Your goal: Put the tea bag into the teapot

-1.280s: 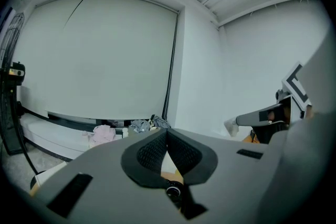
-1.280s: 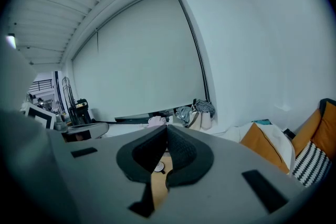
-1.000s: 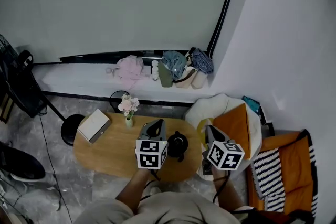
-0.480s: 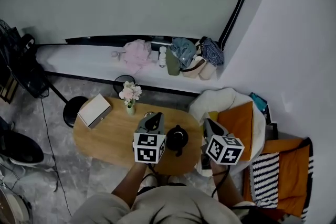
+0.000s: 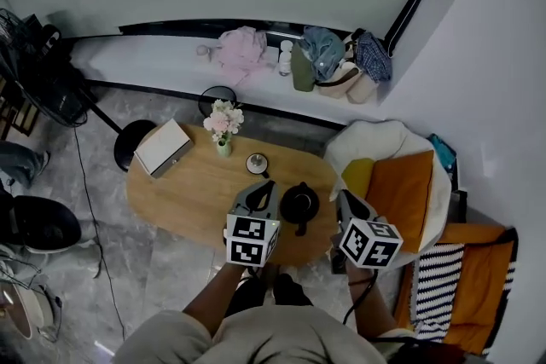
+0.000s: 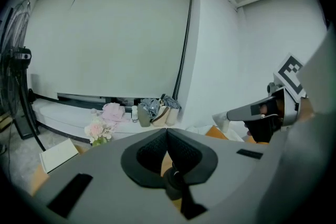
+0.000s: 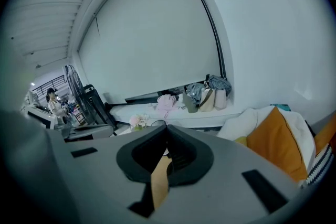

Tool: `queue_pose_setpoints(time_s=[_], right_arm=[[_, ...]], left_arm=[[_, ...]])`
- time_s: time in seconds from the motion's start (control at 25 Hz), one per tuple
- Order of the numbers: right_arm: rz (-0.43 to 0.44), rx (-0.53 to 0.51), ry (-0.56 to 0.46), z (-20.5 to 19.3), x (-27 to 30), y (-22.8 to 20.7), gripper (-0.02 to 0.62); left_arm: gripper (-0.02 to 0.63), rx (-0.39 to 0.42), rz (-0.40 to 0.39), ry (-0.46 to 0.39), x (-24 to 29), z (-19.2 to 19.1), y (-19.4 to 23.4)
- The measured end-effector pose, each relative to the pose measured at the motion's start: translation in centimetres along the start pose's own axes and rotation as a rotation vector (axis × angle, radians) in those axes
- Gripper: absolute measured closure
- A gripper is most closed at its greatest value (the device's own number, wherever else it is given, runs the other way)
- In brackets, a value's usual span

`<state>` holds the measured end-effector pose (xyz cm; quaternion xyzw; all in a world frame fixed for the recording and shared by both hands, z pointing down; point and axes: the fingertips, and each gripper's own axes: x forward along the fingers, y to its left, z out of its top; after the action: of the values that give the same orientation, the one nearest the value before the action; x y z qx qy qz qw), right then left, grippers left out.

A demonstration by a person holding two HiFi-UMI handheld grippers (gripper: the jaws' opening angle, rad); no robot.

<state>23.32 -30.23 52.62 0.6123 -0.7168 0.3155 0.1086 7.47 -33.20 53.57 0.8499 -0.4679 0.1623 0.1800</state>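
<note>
A black teapot stands on the oval wooden table, near its right end. My left gripper hovers just left of the teapot, its jaws closed tip to tip with nothing seen between them. My right gripper is held off the table's right edge, jaws also closed; only a strip of wood colour shows through their gap. A small round dark dish with a pale centre sits behind the left gripper. I see no tea bag that I can tell apart.
A vase of pink flowers and a white box stand on the table's far left. A white chair with an orange cushion is to the right. Bags and clothes line the window ledge. A fan stand is far left.
The head view has shifted, so the table sits higher and more to the left. The small round dish has come into sight behind the left gripper. Both grippers keep their places by the teapot.
</note>
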Motion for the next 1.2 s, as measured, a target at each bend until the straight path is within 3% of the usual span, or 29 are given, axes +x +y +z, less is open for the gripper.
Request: queue_pose_setpoints(time_s=[0.36, 0.56, 0.92, 1.2], right_arm=[[0.004, 0.052, 0.16, -8.9, 1.7, -1.1, 0.561], [-0.002, 0.062, 0.216, -11.7, 2.0, -1.8, 0.561], [0.013, 0.062, 0.246, -13.0, 4.2, -2.1, 0.561], [0.036, 0.047, 0.24, -12.7, 6.9, -1.8, 0.561]], left_arm=[[0.589, -0.063, 0.031, 0.149, -0.2, -9.4, 0.5], [0.589, -0.085, 0.032, 0.207, -0.2, -12.8, 0.4], [0.589, -0.073, 0.026, 0.235, 1.2, -14.2, 0.3], [0.589, -0.037, 0.03, 0.195, 4.1, -12.9, 1.5]])
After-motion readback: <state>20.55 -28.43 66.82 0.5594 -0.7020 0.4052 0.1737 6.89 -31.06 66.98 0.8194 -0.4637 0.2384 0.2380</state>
